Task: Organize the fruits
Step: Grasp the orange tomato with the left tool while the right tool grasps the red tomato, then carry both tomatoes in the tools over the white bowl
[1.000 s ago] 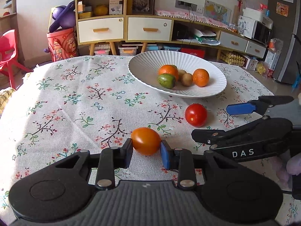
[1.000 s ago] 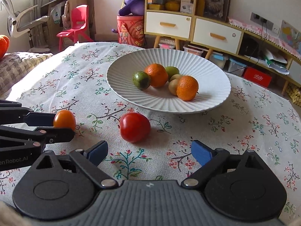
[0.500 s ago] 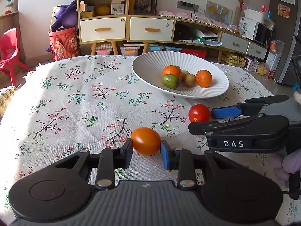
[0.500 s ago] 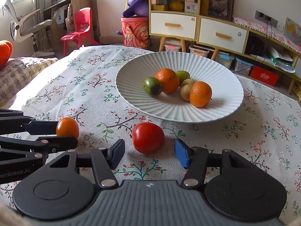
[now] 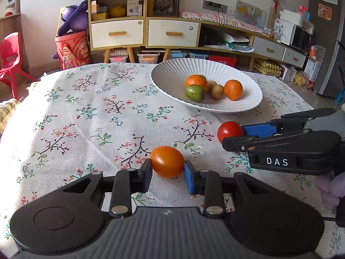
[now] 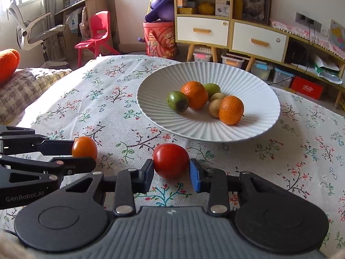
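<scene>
An orange tomato point(image 5: 167, 160) rests on the flowered tablecloth, with my left gripper point(image 5: 167, 171) shut on it, one pad pressed to each side. To its right lies a red tomato point(image 6: 171, 159). My right gripper point(image 6: 171, 170) is closing on it, and both pads touch its sides. Each gripper also shows in the other view: the right gripper point(image 5: 234, 138) at the red tomato point(image 5: 228, 129), the left gripper point(image 6: 83, 154) at the orange tomato point(image 6: 84, 147). Beyond them stands a white ribbed plate point(image 6: 215, 127) holding two oranges point(image 6: 194, 95), a green fruit point(image 6: 177, 101) and small brown-green fruits.
The tablecloth point(image 5: 86, 112) covers a round table whose far edge runs just behind the plate point(image 5: 172, 77). Off the table stand a red chair point(image 6: 97, 30), a red bucket point(image 6: 160, 38) and low cabinets point(image 5: 146, 32). A cushion point(image 6: 19, 86) lies at the left.
My right gripper's jaws have closed from wide apart onto the red tomato after moving in around it. The left gripper has kept its hold on the orange tomato.
</scene>
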Motion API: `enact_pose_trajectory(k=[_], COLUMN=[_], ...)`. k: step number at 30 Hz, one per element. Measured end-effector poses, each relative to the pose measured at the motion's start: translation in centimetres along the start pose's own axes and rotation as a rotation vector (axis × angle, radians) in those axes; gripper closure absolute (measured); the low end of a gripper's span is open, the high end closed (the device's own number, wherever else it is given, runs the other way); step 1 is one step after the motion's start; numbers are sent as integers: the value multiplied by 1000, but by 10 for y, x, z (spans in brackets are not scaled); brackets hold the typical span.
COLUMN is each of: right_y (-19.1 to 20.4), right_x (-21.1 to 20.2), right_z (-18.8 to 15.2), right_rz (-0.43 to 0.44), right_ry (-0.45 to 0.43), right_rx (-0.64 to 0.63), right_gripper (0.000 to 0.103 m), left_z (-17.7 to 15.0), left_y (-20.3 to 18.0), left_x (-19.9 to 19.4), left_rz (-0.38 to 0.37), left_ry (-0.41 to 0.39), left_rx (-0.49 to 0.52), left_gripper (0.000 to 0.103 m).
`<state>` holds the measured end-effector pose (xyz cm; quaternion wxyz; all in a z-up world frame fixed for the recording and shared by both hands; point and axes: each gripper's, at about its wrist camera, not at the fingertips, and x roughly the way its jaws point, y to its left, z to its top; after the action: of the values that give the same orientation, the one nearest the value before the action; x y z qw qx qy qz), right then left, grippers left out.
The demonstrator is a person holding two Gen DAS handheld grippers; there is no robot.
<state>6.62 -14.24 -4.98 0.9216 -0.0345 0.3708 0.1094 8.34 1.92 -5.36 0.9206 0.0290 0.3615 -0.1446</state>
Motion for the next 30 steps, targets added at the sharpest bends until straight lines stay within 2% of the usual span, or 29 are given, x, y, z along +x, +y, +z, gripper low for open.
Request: enact_pose_trajectory(k=[13,30], right_y=[-7,-22], right_x=[-15,-35], right_z=[0,16], right_rz=[27,30], right_ry=[-13,-90], right_rx=[4,36], right_gripper=[71,71], left_z=[7,30], left_y=[-2,-13], left_x=[-1,-2], left_rz=[-12,-33], left_ry=[-12,-66], left_rx=[-1,-16], left_gripper=[87,87])
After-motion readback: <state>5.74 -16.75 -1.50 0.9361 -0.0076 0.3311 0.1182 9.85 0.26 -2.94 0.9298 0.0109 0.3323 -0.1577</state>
